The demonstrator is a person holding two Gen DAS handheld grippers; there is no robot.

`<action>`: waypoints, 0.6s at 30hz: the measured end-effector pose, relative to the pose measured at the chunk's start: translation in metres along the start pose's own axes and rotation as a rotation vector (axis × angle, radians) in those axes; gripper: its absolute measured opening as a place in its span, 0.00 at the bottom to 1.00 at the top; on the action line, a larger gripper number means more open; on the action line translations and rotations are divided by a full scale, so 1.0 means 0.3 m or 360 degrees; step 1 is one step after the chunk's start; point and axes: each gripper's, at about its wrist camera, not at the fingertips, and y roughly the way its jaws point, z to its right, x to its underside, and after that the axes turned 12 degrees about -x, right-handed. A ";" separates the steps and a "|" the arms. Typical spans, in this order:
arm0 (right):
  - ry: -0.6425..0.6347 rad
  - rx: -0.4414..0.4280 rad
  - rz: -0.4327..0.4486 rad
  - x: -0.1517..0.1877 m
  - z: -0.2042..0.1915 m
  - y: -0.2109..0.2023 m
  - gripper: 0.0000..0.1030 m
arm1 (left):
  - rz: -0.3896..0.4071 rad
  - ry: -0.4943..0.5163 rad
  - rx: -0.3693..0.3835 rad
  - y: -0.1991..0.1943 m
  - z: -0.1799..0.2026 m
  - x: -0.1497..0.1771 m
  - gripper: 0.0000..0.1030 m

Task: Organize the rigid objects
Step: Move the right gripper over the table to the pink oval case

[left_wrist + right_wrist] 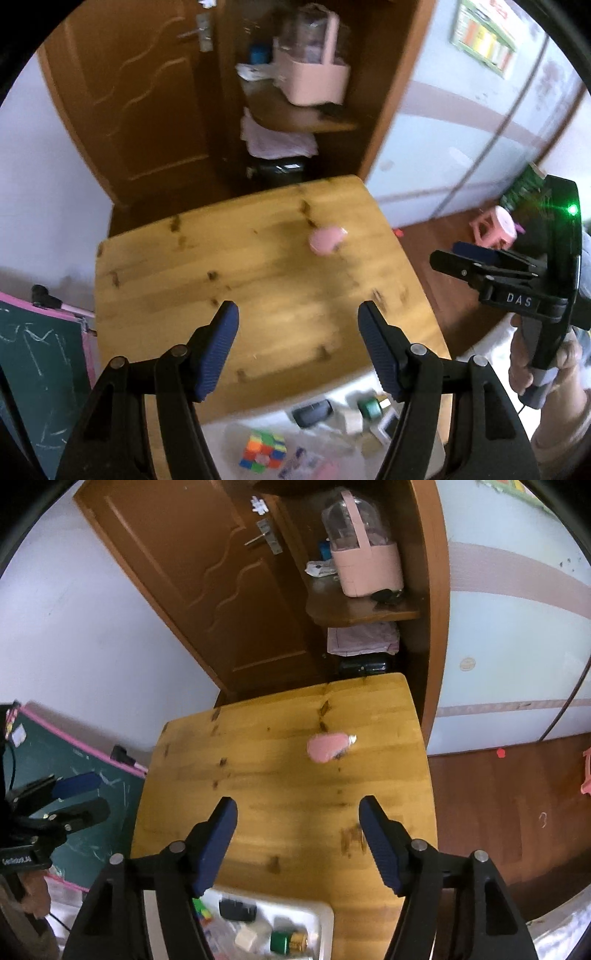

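"DAS" in white on right tool (pixel 448 258) body

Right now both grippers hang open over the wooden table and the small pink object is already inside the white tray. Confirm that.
Not quite. The left gripper and right gripper are open over the wooden table, but the small pink object lies on the bare tabletop, far from the white tray. The right wrist view shows it.

Left gripper (pixel 298 345), right gripper (pixel 298 840): jaws wide.
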 end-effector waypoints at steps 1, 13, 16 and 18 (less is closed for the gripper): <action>0.0047 -0.0020 -0.0010 -0.028 0.017 0.027 0.67 | -0.0003 -0.0014 -0.0015 0.007 -0.005 -0.011 0.69; 0.0599 0.0181 -0.0086 -0.162 0.165 0.453 0.67 | -0.0102 -0.0140 -0.0044 0.138 -0.044 -0.016 0.69; 0.0693 0.0244 -0.0101 -0.163 0.183 0.567 0.67 | -0.0114 -0.0154 -0.0044 0.153 -0.054 0.001 0.69; 0.0740 0.0326 -0.0096 -0.155 0.184 0.629 0.67 | -0.0123 -0.0165 -0.0053 0.163 -0.065 0.013 0.69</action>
